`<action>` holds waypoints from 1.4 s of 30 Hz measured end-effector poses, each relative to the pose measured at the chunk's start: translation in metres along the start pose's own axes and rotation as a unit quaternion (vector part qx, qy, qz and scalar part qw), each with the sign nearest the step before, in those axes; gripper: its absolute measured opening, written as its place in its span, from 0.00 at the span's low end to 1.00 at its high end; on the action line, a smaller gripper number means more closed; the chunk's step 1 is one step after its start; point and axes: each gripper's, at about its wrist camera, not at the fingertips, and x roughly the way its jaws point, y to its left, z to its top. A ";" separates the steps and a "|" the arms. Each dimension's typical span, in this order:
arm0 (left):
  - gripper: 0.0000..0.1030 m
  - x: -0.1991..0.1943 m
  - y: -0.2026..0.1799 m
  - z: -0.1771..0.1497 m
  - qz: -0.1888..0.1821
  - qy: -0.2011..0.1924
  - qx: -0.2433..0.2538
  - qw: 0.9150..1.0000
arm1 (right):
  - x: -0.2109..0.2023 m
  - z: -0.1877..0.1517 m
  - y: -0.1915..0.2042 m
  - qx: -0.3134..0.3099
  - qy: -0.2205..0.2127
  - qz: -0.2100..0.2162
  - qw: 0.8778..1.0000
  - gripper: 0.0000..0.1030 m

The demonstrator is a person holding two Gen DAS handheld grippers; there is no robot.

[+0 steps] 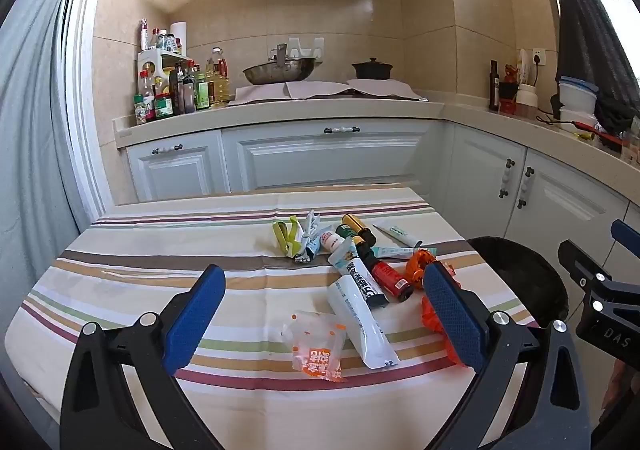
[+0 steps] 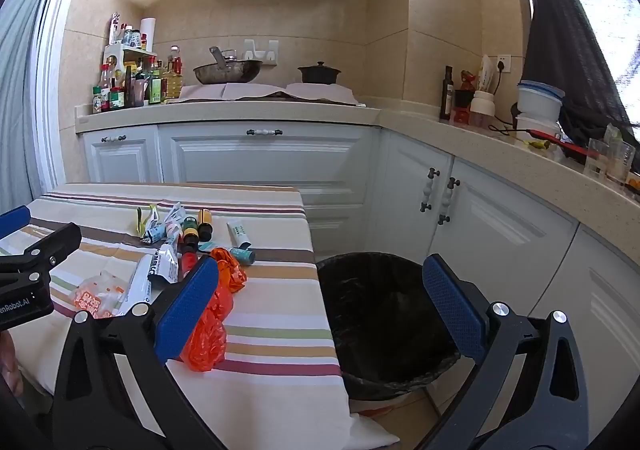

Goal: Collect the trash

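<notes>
Striped cloth in cream, tan, green and maroon covers the desk (image 1: 132,250) under me. My left gripper (image 1: 324,324) hangs with jaws spread wide and empty above a clear wrapper printed in orange (image 1: 318,346) and a long white tube (image 1: 362,326). My right gripper (image 2: 322,306) is equally wide and empty, between a crumpled orange plastic bag (image 2: 206,338) and the black-lined round bin (image 2: 380,314) just beside the desk.
</notes>
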 end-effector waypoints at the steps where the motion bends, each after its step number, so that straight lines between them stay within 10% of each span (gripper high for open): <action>1: 0.94 0.000 0.000 0.000 0.000 0.000 0.001 1.000 | 0.000 0.000 0.000 0.000 0.000 0.000 1.000 0.97; 42: 0.94 -0.004 -0.001 0.002 -0.002 -0.004 -0.007 1.000 | -0.004 0.004 -0.012 0.005 -0.001 -0.002 1.000 0.97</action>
